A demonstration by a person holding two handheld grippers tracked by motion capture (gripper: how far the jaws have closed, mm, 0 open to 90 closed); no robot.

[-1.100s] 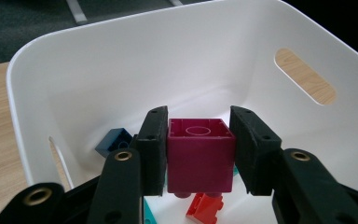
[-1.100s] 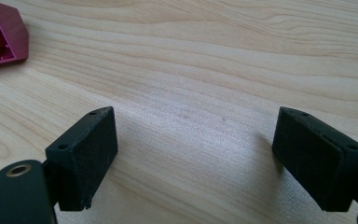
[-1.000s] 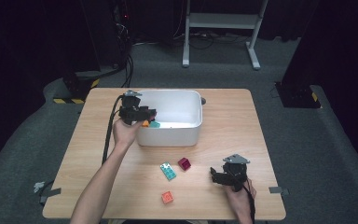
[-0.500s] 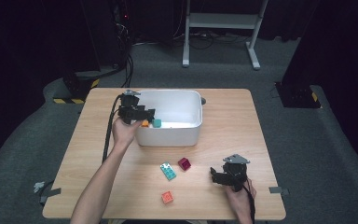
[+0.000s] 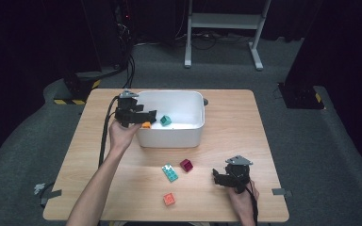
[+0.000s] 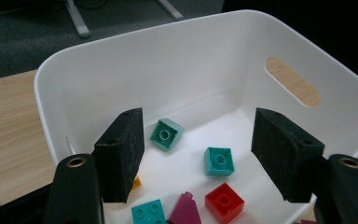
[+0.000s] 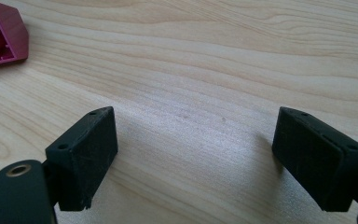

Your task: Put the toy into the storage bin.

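The left gripper, its jaws having just been opening empty above the white bin, is finishing a drop, while the right gripper is waiting wide open, needing next the maroon brick ahead to its left.

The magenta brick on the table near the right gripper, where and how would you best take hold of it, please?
Probably from straight above, closing the open right gripper on two opposite flat sides of the magenta brick. It sits apart from the teal brick, leaving room for both jaws.

We see a glossy white plastic bin, smooth shiny plastic bricks, a matt wood-grain desk, and matt black tool pads.
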